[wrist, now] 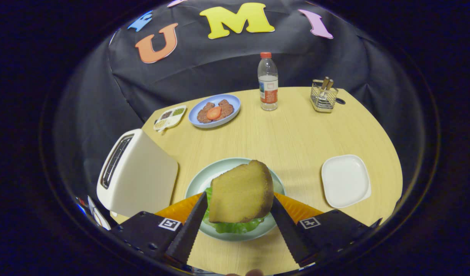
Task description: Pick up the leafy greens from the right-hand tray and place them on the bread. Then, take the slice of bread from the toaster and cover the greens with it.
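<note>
A slice of bread [240, 193] rides clamped between the two fingers of the hand-held gripper [236, 214], tilted above a pale green plate [198, 184] where lettuce [233, 227] already lies, its frilled edge showing under the slice's near side. Whatever lies beneath the greens is hidden by the slice. The small white tray [345, 181] to the right sits bare on the bench [296, 134], and the toaster [137, 176] stands just left of the plate, so the job looks near its end: only the covering remains. To do it well, the slice should be levelled first, then lowered straight down until it rests flat on the greens, centred so no leaf is dragged off the plate. The fingers should part only once the bread bears on the pile, since an early release from this tilt could flip or slide it.
</note>
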Demonstrator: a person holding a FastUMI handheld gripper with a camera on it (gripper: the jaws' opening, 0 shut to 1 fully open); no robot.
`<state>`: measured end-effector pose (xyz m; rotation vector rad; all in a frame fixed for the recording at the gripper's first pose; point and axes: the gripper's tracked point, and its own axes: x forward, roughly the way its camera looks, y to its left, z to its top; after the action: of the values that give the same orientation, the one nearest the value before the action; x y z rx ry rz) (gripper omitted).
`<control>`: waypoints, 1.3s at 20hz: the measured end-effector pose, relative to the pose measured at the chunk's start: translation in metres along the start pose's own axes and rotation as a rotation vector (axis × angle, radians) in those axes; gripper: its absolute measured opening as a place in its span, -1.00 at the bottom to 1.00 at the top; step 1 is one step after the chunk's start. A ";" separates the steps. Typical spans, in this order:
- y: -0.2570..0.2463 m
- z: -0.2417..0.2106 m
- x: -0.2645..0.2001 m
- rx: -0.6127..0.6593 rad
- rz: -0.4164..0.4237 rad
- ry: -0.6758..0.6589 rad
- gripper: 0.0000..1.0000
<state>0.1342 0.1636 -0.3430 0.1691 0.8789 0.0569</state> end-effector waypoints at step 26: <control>0.008 0.153 -0.213 -0.267 0.050 -0.547 0.92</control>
<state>0.1159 0.1271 -0.0836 -0.0448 0.3152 0.1656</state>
